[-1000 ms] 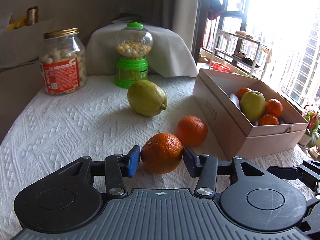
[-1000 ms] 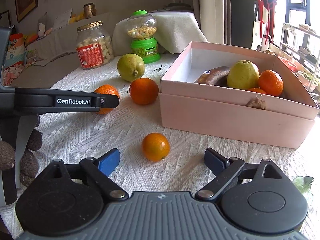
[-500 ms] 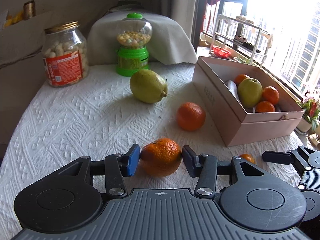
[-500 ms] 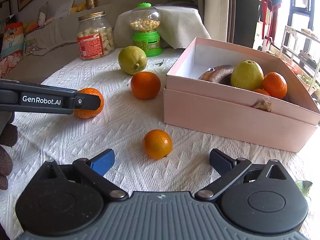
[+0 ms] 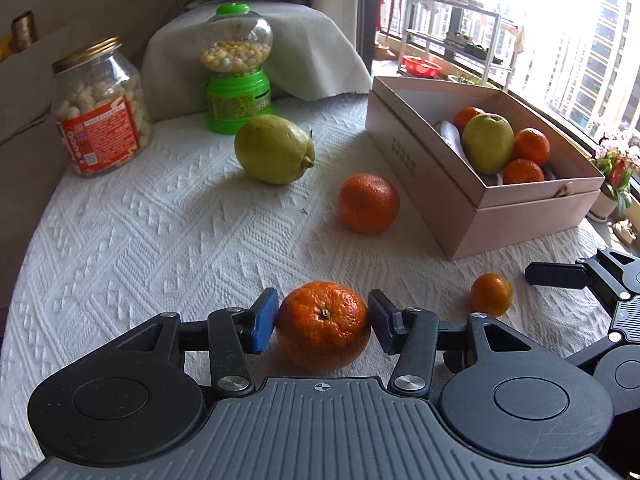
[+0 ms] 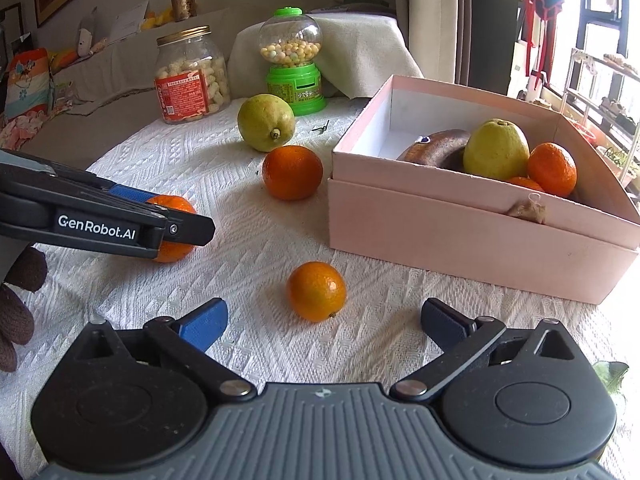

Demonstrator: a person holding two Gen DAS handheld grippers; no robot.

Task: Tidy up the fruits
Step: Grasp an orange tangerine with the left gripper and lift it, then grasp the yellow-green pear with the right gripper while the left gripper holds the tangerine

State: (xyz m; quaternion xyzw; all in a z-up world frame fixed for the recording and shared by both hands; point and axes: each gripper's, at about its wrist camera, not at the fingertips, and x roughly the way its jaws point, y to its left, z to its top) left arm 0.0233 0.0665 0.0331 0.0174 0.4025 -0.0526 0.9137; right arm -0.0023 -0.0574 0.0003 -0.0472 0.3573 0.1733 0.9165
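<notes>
A: Right, L to R pls. What's on the desk (image 5: pixel 120 248)?

B: Far left, back: snack jar (image 5: pixel 98 108) w/ gold lid. Next, green candy dispenser (image 5: pixel 237 68), draped white cloth behind it. Green pear (image 5: pixel 273 149) lies just in front of the dispenser, stem toward the box.

A: And the left gripper (image 5: pixel 322 320)?

B: Its jaws are opening, w/ a wrinkly mandarin (image 5: pixel 323 325) sitting between them on the desk. Left pad looks about touching the peel, right pad a hair off; not clamped.

A: Anything in the way toward the box?

B: Another orange (image 5: pixel 368 202) sits between that mandarin and the pink box (image 5: pixel 520 220), near the box's front corner. Small orange (image 6: pixel 317 291) lies further right, apart from the rest.

A: Right gripper (image 6: pixel 323 318)?

B: Jaws spread wide, released, nothing gripped. Small orange lies just ahead of the tips, about centred, not between the pads yet.

A: Box contents?

B: Pear (image 6: pixel 496 149), a few oranges (image 6: pixel 552 168) at the right end, plus a dark brown item (image 6: pixel 436 153) beside the pear; can't tell what. Left end of box is bare.
</notes>
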